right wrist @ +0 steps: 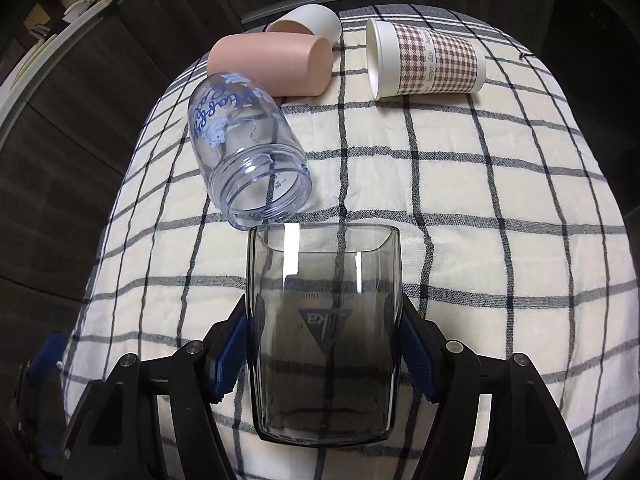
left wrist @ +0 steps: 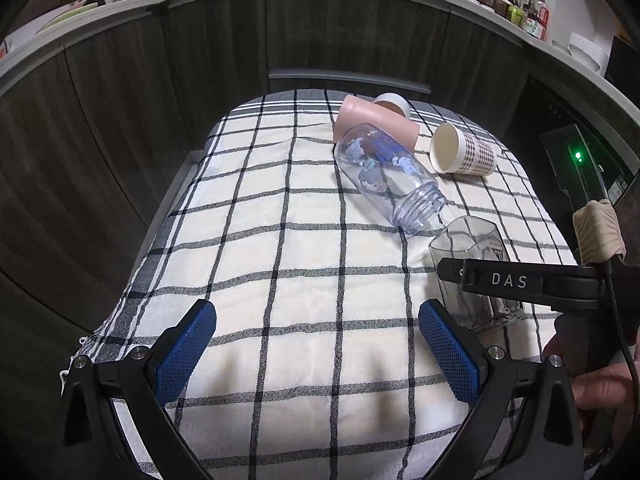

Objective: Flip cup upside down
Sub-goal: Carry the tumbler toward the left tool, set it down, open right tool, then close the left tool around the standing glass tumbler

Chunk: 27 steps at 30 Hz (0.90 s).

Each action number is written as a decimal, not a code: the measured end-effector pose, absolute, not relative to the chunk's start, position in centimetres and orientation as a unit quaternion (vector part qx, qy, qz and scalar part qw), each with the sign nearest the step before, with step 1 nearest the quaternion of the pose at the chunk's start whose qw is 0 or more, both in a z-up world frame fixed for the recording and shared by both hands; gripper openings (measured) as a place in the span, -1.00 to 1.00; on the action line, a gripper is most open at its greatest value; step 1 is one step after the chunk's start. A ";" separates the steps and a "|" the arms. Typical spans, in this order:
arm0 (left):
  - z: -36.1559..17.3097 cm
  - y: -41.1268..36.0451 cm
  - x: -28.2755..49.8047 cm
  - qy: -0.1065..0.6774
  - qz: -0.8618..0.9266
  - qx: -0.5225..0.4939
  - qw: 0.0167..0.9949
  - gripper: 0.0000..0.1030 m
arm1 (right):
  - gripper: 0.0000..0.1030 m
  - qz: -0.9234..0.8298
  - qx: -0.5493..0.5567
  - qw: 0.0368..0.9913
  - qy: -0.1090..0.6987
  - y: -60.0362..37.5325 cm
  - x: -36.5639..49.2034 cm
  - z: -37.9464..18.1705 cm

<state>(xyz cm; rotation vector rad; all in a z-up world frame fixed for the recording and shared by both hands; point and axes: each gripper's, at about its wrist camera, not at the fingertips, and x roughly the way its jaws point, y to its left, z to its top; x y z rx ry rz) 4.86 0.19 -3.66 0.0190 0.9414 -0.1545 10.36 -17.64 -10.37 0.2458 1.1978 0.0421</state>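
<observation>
A smoky grey square glass cup (right wrist: 324, 320) lies on its side on the checked cloth (right wrist: 480, 240), its mouth pointing away from me. My right gripper (right wrist: 324, 344) is shut on it, a blue pad on each side wall. The same cup (left wrist: 468, 252) shows in the left wrist view under the right gripper's black finger (left wrist: 500, 280). My left gripper (left wrist: 318, 344) is open and empty, low over the cloth (left wrist: 280, 240) to the left of the cup.
A clear bottle with blue print (right wrist: 244, 148) lies just beyond the grey cup. A pink cup (right wrist: 272, 64), a white cup (right wrist: 312, 20) and a checked paper cup (right wrist: 428, 60) lie further back. Dark cabinet fronts (left wrist: 120, 100) surround the table.
</observation>
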 end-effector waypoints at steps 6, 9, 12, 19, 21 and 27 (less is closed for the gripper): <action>-3.0 -0.6 4.3 0.440 -0.082 0.015 0.894 1.00 | 0.59 0.032 0.117 0.828 0.548 -18.0 9.8 -9.7; -2.6 -1.5 3.7 0.431 -0.086 0.025 0.898 1.00 | 0.59 0.034 0.112 0.839 0.531 -18.5 9.0 -8.5; -2.1 -2.6 2.9 0.421 -0.100 0.023 0.901 1.00 | 0.59 0.032 0.116 0.850 0.513 -19.6 7.8 -7.2; -1.1 -6.0 0.5 0.352 -0.141 -0.005 0.925 1.00 | 0.62 -0.010 0.124 0.885 0.448 -24.5 3.3 -3.7; -1.6 -7.2 0.2 0.337 -0.141 0.000 0.931 1.00 | 0.66 -0.027 0.122 0.892 0.434 -25.9 2.1 -3.1; -3.9 -10.1 0.9 0.338 -0.114 0.000 0.934 1.00 | 0.66 -0.052 0.129 0.895 0.425 -29.0 0.6 -3.3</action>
